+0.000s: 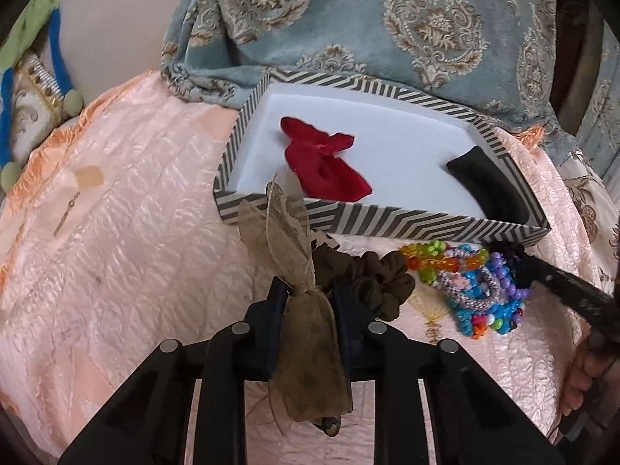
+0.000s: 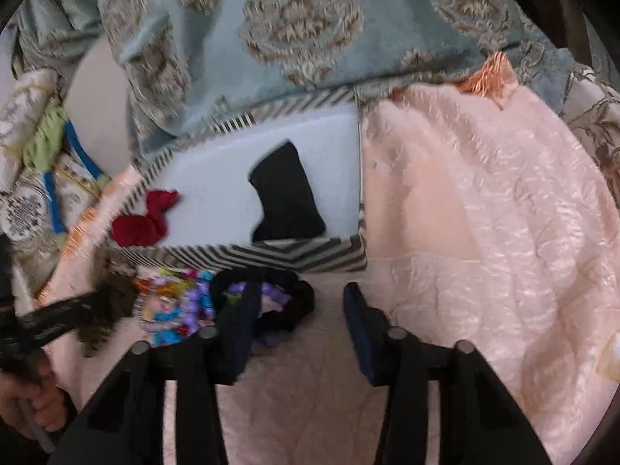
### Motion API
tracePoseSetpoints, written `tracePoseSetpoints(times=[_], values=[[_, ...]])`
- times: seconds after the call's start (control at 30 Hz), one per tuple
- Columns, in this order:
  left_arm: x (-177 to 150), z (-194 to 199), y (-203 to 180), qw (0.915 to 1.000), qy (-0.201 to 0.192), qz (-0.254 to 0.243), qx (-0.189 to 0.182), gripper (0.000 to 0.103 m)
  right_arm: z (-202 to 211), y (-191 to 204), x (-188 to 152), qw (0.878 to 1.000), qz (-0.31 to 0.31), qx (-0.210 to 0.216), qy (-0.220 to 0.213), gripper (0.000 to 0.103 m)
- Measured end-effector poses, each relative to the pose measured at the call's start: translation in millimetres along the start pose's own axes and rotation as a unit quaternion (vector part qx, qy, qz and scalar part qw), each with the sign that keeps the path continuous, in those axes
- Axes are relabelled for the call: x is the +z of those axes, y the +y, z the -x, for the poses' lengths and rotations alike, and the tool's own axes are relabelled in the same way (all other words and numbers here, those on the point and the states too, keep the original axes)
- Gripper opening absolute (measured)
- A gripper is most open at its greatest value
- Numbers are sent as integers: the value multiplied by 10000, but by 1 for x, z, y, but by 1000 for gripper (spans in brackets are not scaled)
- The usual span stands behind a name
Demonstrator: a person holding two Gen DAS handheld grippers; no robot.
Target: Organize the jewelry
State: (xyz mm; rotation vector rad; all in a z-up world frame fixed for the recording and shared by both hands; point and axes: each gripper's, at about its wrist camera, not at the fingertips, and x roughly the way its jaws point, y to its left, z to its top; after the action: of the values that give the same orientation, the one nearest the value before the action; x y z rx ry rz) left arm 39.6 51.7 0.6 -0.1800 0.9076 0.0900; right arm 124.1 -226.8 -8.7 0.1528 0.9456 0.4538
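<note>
My left gripper [image 1: 308, 294] is shut on the tied neck of a sheer brown pouch [image 1: 310, 364], held just above the pink bedspread. A brown scrunchie [image 1: 372, 283] and a heap of coloured bead bracelets [image 1: 480, 290] lie right of it. Behind them is a striped box [image 1: 387, 221] lined in white, holding a red pouch [image 1: 321, 162] and a black pouch [image 1: 488, 182]. My right gripper [image 2: 300, 304] is open around a black scrunchie [image 2: 290, 310]; its left finger overlaps the scrunchie, while the right finger stands apart from it. The bracelets [image 2: 174, 302] lie left of that scrunchie.
A blue patterned blanket [image 1: 387, 19] rises behind the box. A loose earring [image 1: 66, 213] lies on the bedspread at left, with green and blue cords [image 1: 23, 77] and a cushion at the far left edge. A hand [image 2: 27, 395] holds the left gripper.
</note>
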Motion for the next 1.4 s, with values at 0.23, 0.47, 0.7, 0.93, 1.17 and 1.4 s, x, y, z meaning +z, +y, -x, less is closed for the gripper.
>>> tracePoseSetpoints(times=[0.23,0.47,0.7,0.93,1.17,1.4], values=[[1,2,8,9997,-42,231,-114,6,19,9,-7,9989,272,-75,-377,8],[2,8,4,9995,-220,157,-155,6,64,8,-20,9970,206,173,-728,7],[0,9,1,9996,-290,39,45,6,61,10,-22,9973,277,105,-671,7],[-1,7,-1,9995,-286,-43,116,6,58,16,-24,9972,399,0,-634,8],[-2,7,-3,9993,-307,-131,178,6,56,36,-30,9948,802,128,-616,8],[-2,7,-5,9993,-291,-155,202,6,60,49,-32,9912,1079,206,-741,8]])
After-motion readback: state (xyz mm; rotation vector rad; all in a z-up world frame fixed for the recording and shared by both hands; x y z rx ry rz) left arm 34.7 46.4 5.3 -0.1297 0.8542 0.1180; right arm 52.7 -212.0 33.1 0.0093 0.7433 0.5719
